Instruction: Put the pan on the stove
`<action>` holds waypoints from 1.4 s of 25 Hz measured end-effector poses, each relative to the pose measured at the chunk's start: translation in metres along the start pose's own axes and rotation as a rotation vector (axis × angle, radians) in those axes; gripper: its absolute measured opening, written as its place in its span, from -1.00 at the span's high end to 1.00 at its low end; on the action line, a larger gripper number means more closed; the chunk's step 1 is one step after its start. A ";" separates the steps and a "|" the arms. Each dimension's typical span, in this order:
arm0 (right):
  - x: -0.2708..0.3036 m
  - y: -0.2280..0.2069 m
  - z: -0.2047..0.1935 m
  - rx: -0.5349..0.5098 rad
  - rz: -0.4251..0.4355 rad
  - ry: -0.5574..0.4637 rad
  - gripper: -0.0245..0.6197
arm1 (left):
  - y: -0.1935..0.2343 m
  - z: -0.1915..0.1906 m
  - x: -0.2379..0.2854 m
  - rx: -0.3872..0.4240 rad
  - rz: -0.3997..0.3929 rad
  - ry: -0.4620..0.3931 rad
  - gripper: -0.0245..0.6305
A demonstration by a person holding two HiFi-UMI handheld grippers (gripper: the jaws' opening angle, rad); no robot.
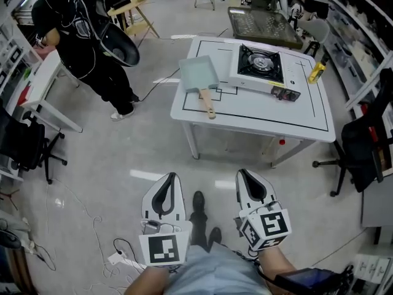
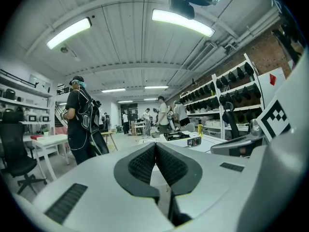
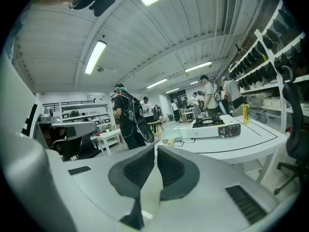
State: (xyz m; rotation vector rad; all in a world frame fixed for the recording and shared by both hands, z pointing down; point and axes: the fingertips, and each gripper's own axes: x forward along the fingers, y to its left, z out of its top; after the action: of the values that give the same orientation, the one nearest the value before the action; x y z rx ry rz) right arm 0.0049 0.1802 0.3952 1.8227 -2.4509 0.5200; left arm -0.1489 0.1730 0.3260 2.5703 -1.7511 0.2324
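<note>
Approach step, I'd say: left gripper and right gripper, fingers pressed together and empty, hang well short of the table. The pan sits at nine o'clock of the stove, handle toward six. Next, fingers must spread for that handle.

The white counter carries a portable gas stove, with a square, wooden-handled pan just left of the stove and a yellow container near its right side.
</note>
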 end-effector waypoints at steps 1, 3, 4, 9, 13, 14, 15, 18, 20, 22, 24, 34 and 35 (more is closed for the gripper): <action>0.010 -0.003 -0.001 0.009 -0.001 0.006 0.77 | 0.004 -0.003 0.011 -0.001 -0.003 0.006 0.87; 0.032 -0.008 0.000 0.017 -0.003 0.016 0.77 | 0.014 -0.005 0.032 -0.002 -0.006 0.015 0.87; 0.043 -0.010 0.002 0.018 -0.003 0.020 0.77 | 0.020 -0.005 0.043 -0.003 -0.007 0.018 0.87; 0.099 -0.012 0.024 0.020 -0.006 0.017 0.77 | 0.054 0.011 0.093 -0.011 -0.018 0.008 0.87; 0.136 -0.012 0.054 0.006 -0.026 -0.008 0.77 | 0.083 0.031 0.127 -0.016 -0.026 -0.025 0.87; 0.145 -0.012 0.062 -0.002 -0.032 -0.018 0.77 | 0.090 0.037 0.136 -0.016 -0.028 -0.038 0.87; 0.153 -0.013 0.071 -0.010 -0.037 -0.030 0.77 | 0.096 0.043 0.144 -0.015 -0.031 -0.053 0.87; 0.173 -0.012 0.096 -0.034 -0.047 -0.070 0.77 | 0.111 0.062 0.163 -0.006 -0.042 -0.103 0.87; 0.182 -0.011 0.109 -0.043 -0.052 -0.099 0.77 | 0.117 0.071 0.172 0.004 -0.051 -0.132 0.87; 0.190 -0.011 0.118 -0.049 -0.058 -0.124 0.77 | 0.121 0.077 0.179 0.016 -0.058 -0.153 0.87; 0.196 -0.014 0.123 -0.053 -0.061 -0.138 0.77 | 0.122 0.078 0.185 0.019 -0.062 -0.163 0.87; 0.230 -0.038 0.119 -0.033 -0.059 -0.116 0.77 | 0.126 0.070 0.220 0.029 -0.053 -0.131 0.87; 0.235 -0.043 0.117 -0.028 -0.056 -0.107 0.77 | 0.126 0.069 0.226 0.030 -0.049 -0.121 0.87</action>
State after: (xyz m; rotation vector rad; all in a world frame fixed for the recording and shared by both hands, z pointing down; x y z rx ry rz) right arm -0.0084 -0.0820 0.3494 1.9506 -2.4514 0.3925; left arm -0.1770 -0.0894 0.2806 2.6983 -1.7322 0.1044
